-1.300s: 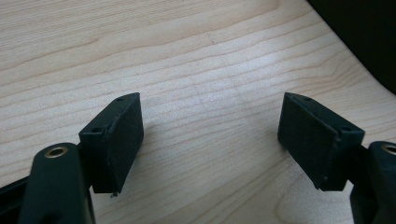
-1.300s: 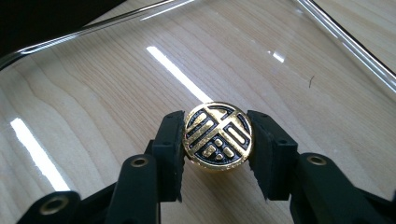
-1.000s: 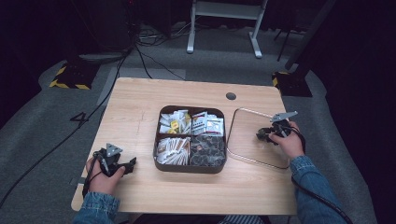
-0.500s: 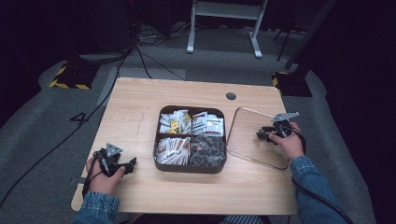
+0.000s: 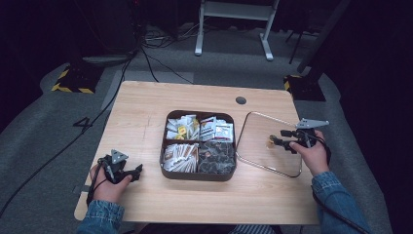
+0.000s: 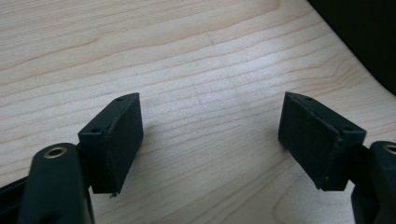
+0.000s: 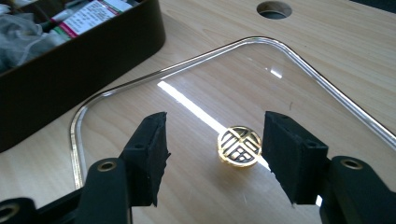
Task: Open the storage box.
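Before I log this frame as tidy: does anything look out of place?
Only the clear lid: it lies flat on the table beside the open compartment box, not on it. Nothing looks spilled or damaged.

Fig.: R gripper lets go of lid knob.

I've just been opening the right gripper: jaws were closed on the gold knob of the glass lid a sec ago, now they stand apart w/ the knob between them, pads off it. My right hand has backed off a little & lifted slightly vs. the earlier pics; lid now lies free on the table.
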Demonstrator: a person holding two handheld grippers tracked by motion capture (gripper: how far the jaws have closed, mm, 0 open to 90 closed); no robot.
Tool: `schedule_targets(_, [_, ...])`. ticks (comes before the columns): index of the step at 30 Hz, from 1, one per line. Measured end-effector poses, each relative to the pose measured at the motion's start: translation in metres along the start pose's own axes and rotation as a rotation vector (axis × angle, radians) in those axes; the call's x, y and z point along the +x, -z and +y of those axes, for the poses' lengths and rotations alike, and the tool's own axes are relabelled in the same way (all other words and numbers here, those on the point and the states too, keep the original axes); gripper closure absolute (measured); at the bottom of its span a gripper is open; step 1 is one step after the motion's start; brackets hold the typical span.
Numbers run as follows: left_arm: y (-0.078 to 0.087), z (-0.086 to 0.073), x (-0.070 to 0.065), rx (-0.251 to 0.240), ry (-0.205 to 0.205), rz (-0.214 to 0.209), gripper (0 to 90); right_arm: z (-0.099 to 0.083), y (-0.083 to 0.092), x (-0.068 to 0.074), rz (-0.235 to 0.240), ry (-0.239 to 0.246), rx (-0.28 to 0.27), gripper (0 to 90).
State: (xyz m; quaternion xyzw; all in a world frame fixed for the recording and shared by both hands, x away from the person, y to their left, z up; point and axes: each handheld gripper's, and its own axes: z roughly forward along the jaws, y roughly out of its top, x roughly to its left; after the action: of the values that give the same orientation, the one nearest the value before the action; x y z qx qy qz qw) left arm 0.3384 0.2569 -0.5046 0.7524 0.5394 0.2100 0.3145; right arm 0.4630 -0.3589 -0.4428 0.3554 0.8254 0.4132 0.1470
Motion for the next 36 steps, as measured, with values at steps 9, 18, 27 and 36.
schedule_targets(9, [0.003, 0.005, -0.005, 0.015, -0.001, -0.009, 27.7, -0.007, 0.013, 0.027, 0.029, -0.012, -0.058, 40.6])
schedule_targets(18, [0.018, 0.019, -0.013, -0.041, 0.035, -0.046, 29.8, -0.023, 0.008, 0.056, 0.033, 0.002, -0.058, 44.2])
schedule_targets(27, [0.038, 0.033, -0.017, -0.071, 0.021, -0.079, 38.5, -0.034, -0.007, 0.072, 0.107, 0.057, 0.006, 65.9])
schedule_targets(36, [0.04, 0.043, -0.022, -0.088, 0.019, -0.111, 36.9, -0.046, -0.018, 0.091, 0.133, 0.098, 0.004, 64.8])
